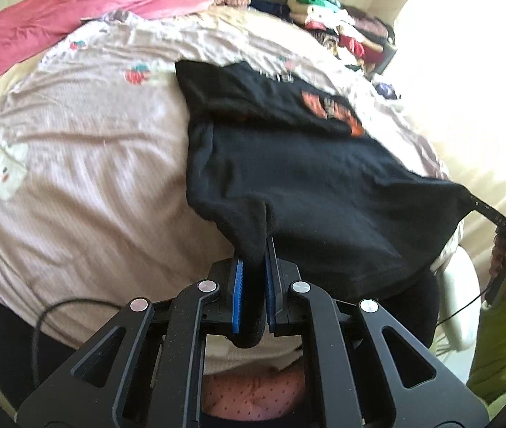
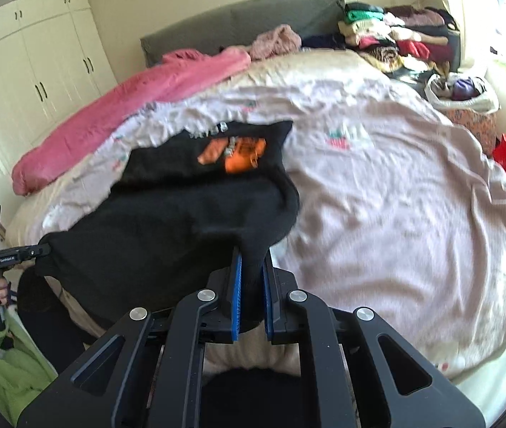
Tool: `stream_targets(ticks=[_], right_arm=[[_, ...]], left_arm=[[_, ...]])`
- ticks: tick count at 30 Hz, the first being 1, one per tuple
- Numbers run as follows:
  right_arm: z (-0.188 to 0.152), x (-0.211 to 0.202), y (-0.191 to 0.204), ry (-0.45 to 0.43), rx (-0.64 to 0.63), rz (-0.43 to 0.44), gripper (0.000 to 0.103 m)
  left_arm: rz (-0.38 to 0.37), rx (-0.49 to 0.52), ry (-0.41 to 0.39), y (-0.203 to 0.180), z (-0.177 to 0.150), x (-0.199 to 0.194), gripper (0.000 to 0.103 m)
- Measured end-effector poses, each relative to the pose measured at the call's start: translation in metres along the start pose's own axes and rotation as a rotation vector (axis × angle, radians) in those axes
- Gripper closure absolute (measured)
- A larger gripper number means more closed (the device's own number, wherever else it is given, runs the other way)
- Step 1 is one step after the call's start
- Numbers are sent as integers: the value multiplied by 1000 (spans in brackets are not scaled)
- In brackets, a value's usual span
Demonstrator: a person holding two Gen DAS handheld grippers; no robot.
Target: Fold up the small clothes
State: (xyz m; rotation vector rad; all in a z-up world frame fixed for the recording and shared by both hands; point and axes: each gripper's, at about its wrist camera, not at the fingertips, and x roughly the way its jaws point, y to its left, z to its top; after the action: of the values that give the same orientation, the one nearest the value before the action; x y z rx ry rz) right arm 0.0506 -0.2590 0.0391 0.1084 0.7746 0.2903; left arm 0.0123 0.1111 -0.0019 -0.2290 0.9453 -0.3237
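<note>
bed with pale strawberry-print cover (image 2: 395, 196) fills both views. black garment (image 1: 306, 185) lies near its front edge, orange print at far end, near hem raised. left gripper (image 1: 253, 249) and right gripper (image 2: 252, 256) each clamped on hem corner. step: lifting hem; next likely carry it toward print, keeping corners level. motion blur; cloth under grippers hidden.

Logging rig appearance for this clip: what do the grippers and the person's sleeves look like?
Both grippers, left and right, are black linkage frames with silver pivot pins and blue-padded jaws. A thin black cable trails by the left one. The sleeves are light green.
</note>
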Motion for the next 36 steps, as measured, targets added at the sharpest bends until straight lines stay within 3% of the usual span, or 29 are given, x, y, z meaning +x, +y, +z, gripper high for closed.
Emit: stream_targets(ticks=[14,23,36], right_arm=[[70,10,19,-108,-8,5,94],[102,28,2,-132,70,3,94],[139,68,-4,-143,79,-27,94]], left_arm=[[-7,-35,-100,6,44,-5,99],[-4,-79,-151,20,81,3,99],[-23,-154,-201,40,130,25,99]])
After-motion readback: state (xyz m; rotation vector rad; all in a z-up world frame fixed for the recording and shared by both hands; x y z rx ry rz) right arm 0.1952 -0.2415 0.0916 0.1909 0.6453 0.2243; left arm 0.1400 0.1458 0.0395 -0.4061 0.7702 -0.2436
